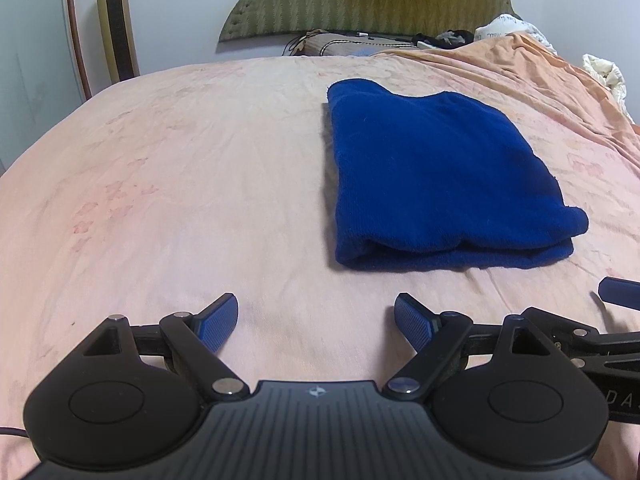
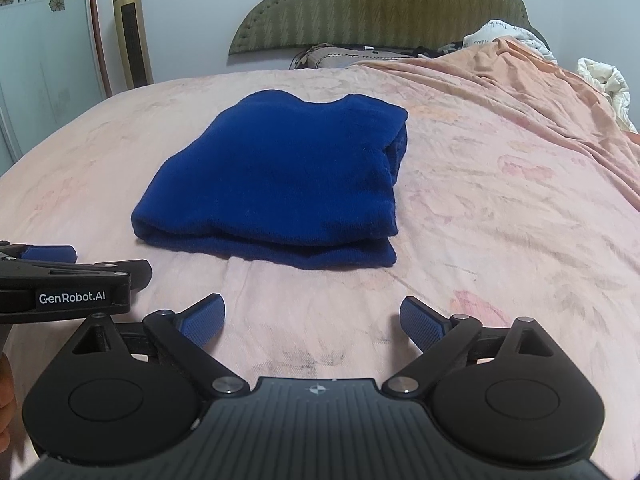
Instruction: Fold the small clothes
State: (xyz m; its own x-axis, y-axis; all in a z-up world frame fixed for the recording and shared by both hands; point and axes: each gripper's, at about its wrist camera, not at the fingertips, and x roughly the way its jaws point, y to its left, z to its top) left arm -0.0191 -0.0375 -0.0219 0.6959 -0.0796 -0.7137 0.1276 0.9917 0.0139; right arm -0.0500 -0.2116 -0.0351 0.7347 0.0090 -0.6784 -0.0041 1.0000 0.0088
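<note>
Left wrist view: blue garment (image 1: 440, 176) lies ahead and to the right of the left gripper (image 1: 316, 320), well clear of its tips.
Right wrist view: same garment (image 2: 280, 184) lies ahead and slightly left of the right gripper (image 2: 312, 320), also untouched.
Garment, placing: rests flat near the middle of the bed (image 1: 160, 200), squared into a compact stack, its near edge showing doubled layers; by my reading the fold is finished or nearly so.
Garment, material: deep blue knit or fleece, matte and soft-napped, with rounded, thick fold edges (weave too fine to tell).
Left gripper, jaws: spread wide, nothing between the ribbed blue pads (image 1: 218, 326); hangs over bare sheet.
Right gripper, jaws: spread wide and empty, pads (image 2: 202, 322) apart over the sheet; likely set back so the stack stays undisturbed.
Grippers, build: black hinged linkages on a ridged black body, blue textured pad faces.
Grippers, relation: side by side, each one's edge visible in the other's view.
Bed cover: pale pink sheet with a faded floral print, lightly creased; an orange-pink cover (image 2: 520, 80) bunches at far right.
Headboard (image 2: 380, 4): olive, padded, herringbone-textured, scalloped outline with stud trim.
Tower fan (image 2: 130, 28): gold and black, upright by the wall.
</note>
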